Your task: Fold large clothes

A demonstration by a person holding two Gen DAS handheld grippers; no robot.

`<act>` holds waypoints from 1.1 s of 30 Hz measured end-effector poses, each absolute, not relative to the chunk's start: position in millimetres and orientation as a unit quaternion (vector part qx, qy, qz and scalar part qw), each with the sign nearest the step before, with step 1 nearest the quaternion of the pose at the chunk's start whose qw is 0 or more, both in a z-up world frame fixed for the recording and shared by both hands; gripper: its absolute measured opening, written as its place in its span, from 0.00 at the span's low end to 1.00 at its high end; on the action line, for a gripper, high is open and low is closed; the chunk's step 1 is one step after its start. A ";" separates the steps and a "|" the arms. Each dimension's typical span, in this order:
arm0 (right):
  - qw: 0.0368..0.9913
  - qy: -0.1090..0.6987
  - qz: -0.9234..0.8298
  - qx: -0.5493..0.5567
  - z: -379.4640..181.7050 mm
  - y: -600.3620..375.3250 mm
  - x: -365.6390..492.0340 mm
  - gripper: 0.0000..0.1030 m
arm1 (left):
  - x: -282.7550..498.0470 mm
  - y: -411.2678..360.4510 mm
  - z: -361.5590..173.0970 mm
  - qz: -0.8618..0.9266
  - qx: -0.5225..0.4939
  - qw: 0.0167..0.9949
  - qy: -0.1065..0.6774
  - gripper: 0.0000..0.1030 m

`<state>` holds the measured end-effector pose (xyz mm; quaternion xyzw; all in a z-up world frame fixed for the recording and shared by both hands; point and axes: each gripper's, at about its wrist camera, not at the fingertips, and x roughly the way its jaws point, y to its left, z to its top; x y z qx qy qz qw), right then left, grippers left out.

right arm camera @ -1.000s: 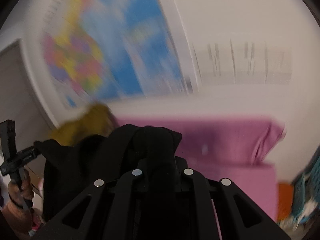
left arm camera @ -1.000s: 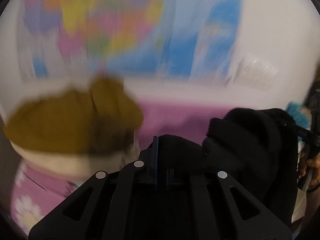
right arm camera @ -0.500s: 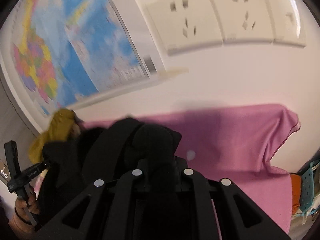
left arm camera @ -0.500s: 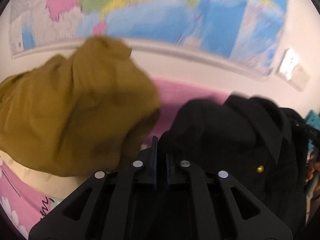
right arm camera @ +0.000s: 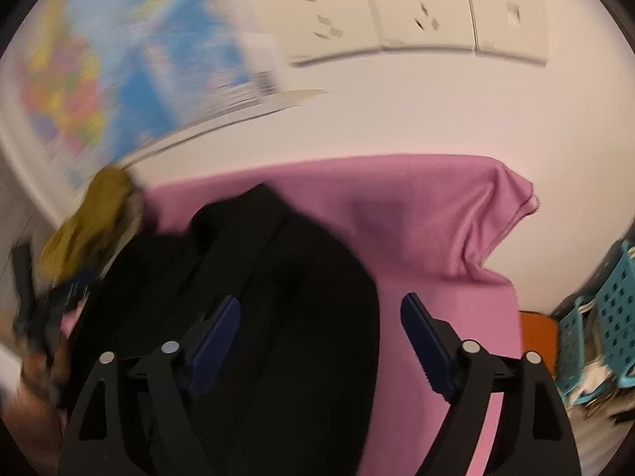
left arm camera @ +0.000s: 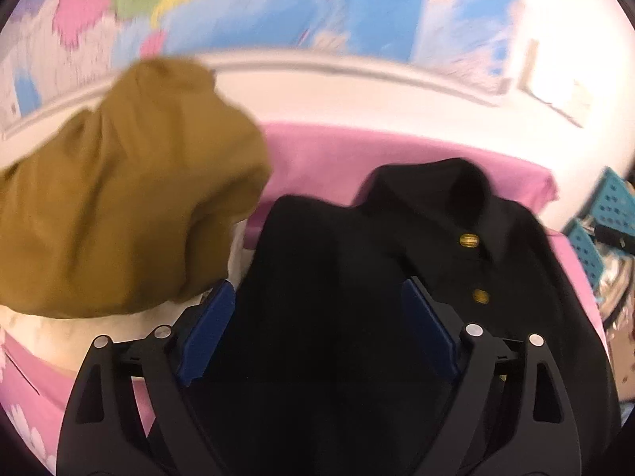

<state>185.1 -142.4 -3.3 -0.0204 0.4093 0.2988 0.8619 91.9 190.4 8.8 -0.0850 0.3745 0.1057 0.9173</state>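
The mustard garment (left arm camera: 119,198) is heaped at the left edge of the pink surface (left arm camera: 317,158). Right of it, the black jacket (left arm camera: 416,238) is laid collar-first toward the back edge, spread for folding. The jaws of the left gripper (left arm camera: 317,325) and right gripper (right arm camera: 317,337), clamped on the jacket half a second ago, have just been opened wide, with cloth lying loose between them.

A black jacket (left arm camera: 397,277) with a stand collar and two gold buttons (left arm camera: 469,240) lies spread, front up, on the pink cloth (right arm camera: 428,214). Its collar end points toward the wall, and its left edge lies just beside a heaped mustard garment (left arm camera: 119,198).
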 end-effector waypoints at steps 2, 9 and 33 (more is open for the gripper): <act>0.854 0.411 0.315 -0.053 -1.3 -154.1 146.8 0.90 | 79.2 179.9 14.9 0.085 -0.071 0.925 0.362 0.87; 0.816 0.458 0.336 -0.107 -43.7 -180.0 43.1 0.94 | 56.5 128.5 22.0 -0.013 -0.042 0.934 0.354 0.90; 0.856 0.466 0.186 0.127 -102.8 -341.4 106.2 0.63 | 67.3 8.2 -44.7 -0.150 -0.003 0.887 0.437 0.92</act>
